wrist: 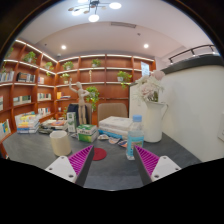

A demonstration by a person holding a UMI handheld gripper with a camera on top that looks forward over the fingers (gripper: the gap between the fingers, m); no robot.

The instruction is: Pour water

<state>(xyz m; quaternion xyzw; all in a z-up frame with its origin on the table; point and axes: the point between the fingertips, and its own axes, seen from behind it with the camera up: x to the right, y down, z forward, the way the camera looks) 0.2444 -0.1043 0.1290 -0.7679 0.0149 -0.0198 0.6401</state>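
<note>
on grey table (110, 168), bottle (135, 137) beyond open gripper (112, 162), bookshelves (40, 85) behind

- The water bottle's (135, 137) label is too small to read;
- the white vase (153, 121) hides the stems of its flowers (149, 88);
- book titles on the shelves (30, 85) are illegible;
- the items stacked on the table (110, 165) beyond the pink cup (61, 143) blur together.

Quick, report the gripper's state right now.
Gripper: open, holding nothing; the water bottle stands on the table just beyond the fingers.
</note>
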